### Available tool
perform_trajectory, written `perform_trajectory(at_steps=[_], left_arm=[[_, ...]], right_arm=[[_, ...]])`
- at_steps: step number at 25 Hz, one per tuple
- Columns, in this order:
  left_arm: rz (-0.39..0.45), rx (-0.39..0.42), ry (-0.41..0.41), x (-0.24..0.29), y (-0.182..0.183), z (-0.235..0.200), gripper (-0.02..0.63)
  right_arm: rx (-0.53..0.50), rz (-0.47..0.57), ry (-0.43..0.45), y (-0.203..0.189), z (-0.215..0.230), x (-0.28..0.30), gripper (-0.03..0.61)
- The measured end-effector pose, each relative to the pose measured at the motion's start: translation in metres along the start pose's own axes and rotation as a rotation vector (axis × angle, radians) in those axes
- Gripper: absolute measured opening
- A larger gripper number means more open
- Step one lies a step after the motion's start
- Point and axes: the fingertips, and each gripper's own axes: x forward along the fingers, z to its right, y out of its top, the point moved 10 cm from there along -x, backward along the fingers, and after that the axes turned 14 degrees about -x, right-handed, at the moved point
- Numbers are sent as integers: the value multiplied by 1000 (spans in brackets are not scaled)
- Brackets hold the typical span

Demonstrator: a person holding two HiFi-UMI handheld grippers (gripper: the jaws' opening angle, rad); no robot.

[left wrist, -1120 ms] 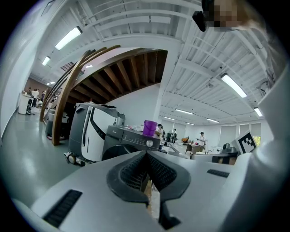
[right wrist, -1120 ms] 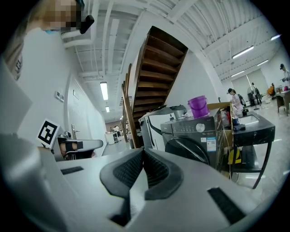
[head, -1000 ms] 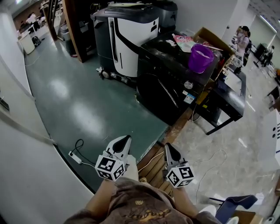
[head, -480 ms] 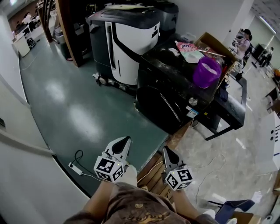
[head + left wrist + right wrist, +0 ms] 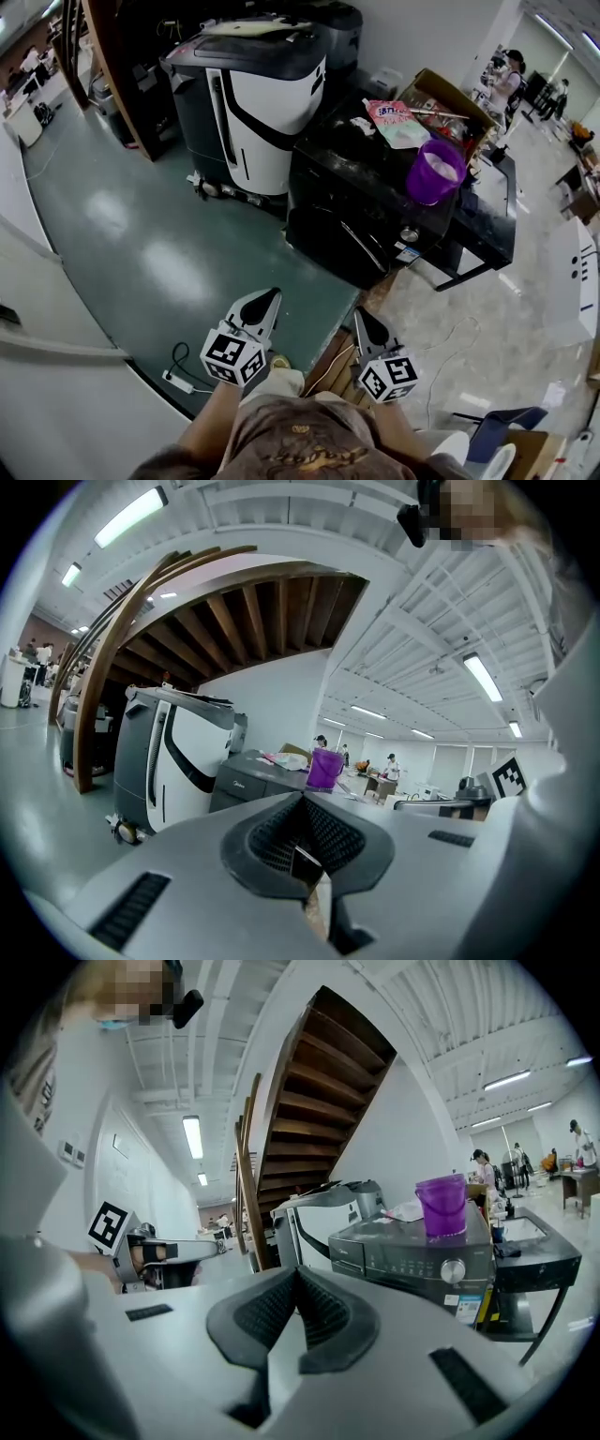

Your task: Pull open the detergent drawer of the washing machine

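Closed right gripper point(image 5: 298, 1274) masks washing machine point(image 5: 412, 1252) door.

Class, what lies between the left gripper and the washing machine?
Only bare green floor, as the head view shows, from left gripper to washing machine.

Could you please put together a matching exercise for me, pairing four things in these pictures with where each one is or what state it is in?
Things:
1. purple plastic bucket
2. white power strip
3. tall white and dark grey machine
4. left gripper

Places or states:
A. lies on the green floor by the white wall
B. jaws shut, nothing held
C. stands on top of the black washing machine
D. stands directly beside the washing machine

Pairs: 1-C; 2-A; 3-D; 4-B
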Motion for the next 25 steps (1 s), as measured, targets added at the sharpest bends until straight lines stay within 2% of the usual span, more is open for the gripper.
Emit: perform_trajectory(at_steps=[4, 10, 25], left_arm=[[5, -1, -36, 11, 21, -7, 21], [-16, -16, -79, 29, 25, -18, 20], [-16, -59, -97, 91, 42, -51, 21]], right_arm=[[3, 2, -29, 12, 3, 12, 2], [-4, -1, -47, 20, 7, 29, 2], [11, 22, -63, 24, 42, 83, 2]])
